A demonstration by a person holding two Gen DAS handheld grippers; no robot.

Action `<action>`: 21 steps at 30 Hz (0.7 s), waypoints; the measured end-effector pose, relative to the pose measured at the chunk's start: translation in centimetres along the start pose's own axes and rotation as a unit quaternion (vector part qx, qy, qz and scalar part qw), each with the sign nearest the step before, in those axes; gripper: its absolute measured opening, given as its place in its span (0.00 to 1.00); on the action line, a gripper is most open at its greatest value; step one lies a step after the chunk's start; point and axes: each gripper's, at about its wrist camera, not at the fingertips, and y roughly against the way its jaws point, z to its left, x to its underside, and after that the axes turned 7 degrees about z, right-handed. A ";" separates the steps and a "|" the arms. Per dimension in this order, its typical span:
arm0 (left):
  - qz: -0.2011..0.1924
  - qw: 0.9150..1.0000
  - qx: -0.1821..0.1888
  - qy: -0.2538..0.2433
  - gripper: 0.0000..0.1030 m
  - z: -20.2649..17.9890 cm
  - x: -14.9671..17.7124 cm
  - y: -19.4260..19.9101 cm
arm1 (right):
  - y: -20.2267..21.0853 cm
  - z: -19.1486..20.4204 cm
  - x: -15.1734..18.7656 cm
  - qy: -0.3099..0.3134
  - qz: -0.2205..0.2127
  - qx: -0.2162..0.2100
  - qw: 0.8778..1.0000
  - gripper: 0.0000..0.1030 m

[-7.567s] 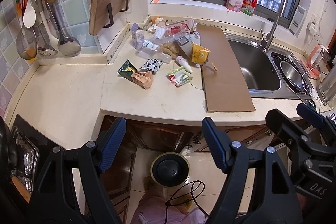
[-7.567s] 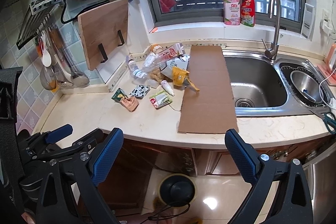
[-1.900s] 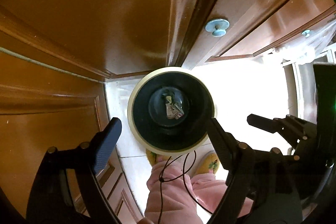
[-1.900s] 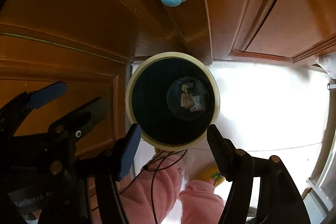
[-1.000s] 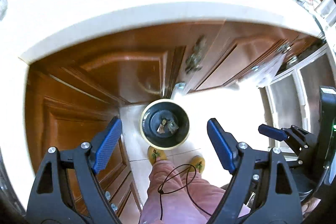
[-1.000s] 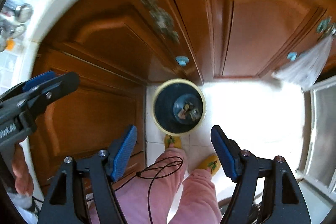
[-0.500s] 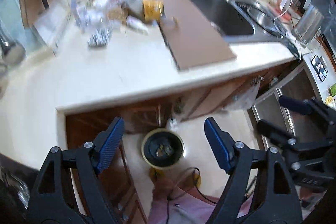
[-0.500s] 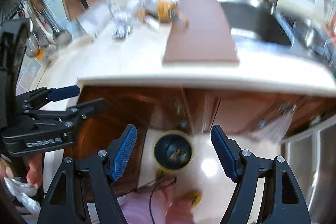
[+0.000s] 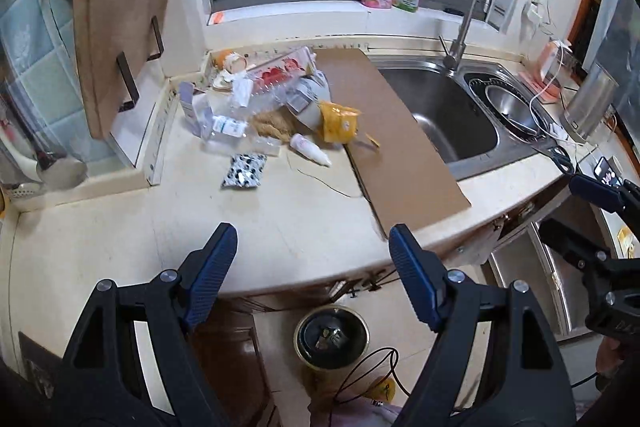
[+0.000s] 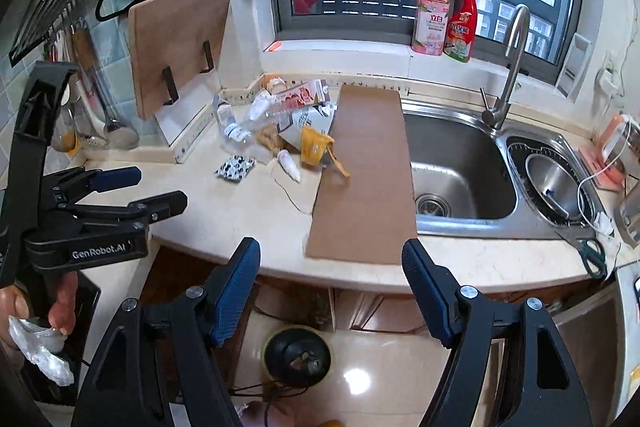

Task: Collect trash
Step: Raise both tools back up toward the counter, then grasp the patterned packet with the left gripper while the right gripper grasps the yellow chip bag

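Cream stone countertop (image 9: 304, 223) fills mid-frame. On it: long brown cardboard sheet (image 9: 396, 147) centre-right, trash pile (image 9: 272, 107) upper centre, black-and-white patterned packet (image 9: 245, 171) and white squeeze tube (image 9: 310, 149) just below the pile, thin dark wire, possibly (image 9: 320, 179). Round black bin with cream rim (image 9: 331, 337) on the tiled floor (image 10: 380, 367), bottom centre.

Left gripper (image 9: 312, 259): black angular frame, two fingers (image 9: 212, 267) faced with ribbed blue pads, silver screw heads at the pivots behind the pads. Side of its body, seen from the right wrist view, carries white lettering "GenRobot.AI".

Right gripper (image 10: 330, 273): same build, black frame, blue ribbed pads, silver screws.

Thin black cable (image 9: 372, 373) loops below the fingers.

Person: pink trousers (image 9: 352, 415), yellow slipper (image 9: 382, 389) beneath the tool.
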 end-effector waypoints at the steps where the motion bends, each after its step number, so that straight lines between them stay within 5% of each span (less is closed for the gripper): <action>1: 0.002 1.000 0.002 0.001 0.74 0.6 -0.3 -0.2 | -0.2 0.4 -0.5 0.000 -0.001 0.003 1.000 0.72; 13: 0.014 1.000 -0.018 -0.001 0.74 5.5 -3.6 -6.9 | -7.4 1.7 -5.9 -0.047 -0.011 -0.016 0.999 0.72; 21: 0.021 1.000 -0.022 0.004 0.74 8.2 -5.6 -11.0 | -15.5 -1.0 -7.6 -0.116 0.027 -0.049 0.992 0.72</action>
